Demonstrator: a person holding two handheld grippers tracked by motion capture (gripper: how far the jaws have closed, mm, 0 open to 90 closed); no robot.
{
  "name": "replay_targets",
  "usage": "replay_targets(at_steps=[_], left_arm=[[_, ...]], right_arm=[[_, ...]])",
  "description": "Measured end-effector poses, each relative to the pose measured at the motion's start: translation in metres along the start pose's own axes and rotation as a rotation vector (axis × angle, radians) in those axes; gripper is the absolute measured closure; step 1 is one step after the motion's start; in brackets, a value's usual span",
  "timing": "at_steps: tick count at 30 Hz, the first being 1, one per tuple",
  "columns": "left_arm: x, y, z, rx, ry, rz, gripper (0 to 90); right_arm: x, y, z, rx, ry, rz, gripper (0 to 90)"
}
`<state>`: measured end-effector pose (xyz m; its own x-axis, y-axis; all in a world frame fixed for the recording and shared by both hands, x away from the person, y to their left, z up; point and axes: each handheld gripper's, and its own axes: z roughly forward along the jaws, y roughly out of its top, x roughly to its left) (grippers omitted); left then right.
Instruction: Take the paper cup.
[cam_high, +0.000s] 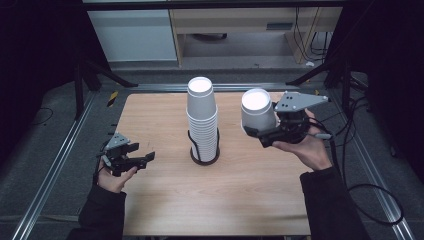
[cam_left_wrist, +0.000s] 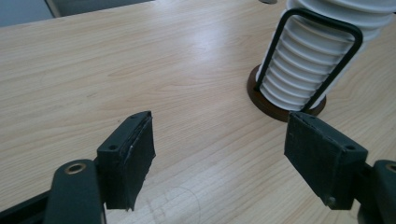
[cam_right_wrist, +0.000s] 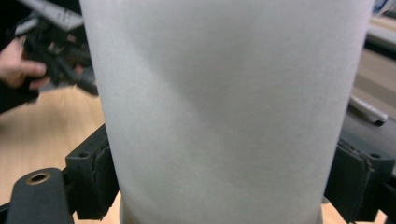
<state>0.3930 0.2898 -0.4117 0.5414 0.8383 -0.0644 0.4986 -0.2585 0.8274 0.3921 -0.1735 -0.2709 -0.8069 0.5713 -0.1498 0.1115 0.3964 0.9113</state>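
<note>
Black sleeves on both forearms; each black gripper, left gripper (cam_high: 142, 159) and right gripper (cam_high: 255, 136), carries a grey three-cornered plate, black cables trailing.

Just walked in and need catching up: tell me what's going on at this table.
A person works with handheld tongs at a wooden table. The right tongs grip a single white paper cup, upside down, in the air beside the stack of cups in its wire holder. The left tongs are open and hold nothing.

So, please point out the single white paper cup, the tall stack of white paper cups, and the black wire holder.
Single white paper cup (cam_high: 257, 111), high view, side wall.
Tall stack of white paper cups (cam_high: 202, 112), high view, upper side.
Black wire holder (cam_left_wrist: 349, 58), left gripper view, right upright.
</note>
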Motion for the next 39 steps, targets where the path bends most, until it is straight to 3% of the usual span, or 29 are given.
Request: replay_targets(at_steps=[7,15,18,19,27,29,39], left_arm=[[-0.01,0.002,0.003,0.011,-0.058,0.049,23.6],[-0.028,0.005,0.006,0.02,-0.168,0.136,23.0],[-0.035,0.006,0.007,0.027,-0.196,0.17,23.0],[-0.038,0.007,0.007,0.031,-0.221,0.186,23.1],[-0.055,0.012,0.007,0.038,-0.311,0.242,22.5],[-0.057,0.012,0.007,0.036,-0.318,0.246,22.4],[-0.085,0.02,0.006,0.036,-0.419,0.346,20.8]], right_arm=[[0.007,-0.027,0.006,0.071,0.098,-0.025,13.2],[0.02,-0.053,0.021,0.196,0.218,-0.102,13.1],[0.023,-0.057,0.025,0.219,0.251,-0.115,13.1],[0.027,-0.061,0.03,0.239,0.285,-0.136,13.1],[0.038,-0.068,0.046,0.292,0.371,-0.172,13.2],[0.039,-0.069,0.047,0.296,0.381,-0.176,13.2],[0.05,-0.073,0.067,0.344,0.45,-0.214,13.3]])
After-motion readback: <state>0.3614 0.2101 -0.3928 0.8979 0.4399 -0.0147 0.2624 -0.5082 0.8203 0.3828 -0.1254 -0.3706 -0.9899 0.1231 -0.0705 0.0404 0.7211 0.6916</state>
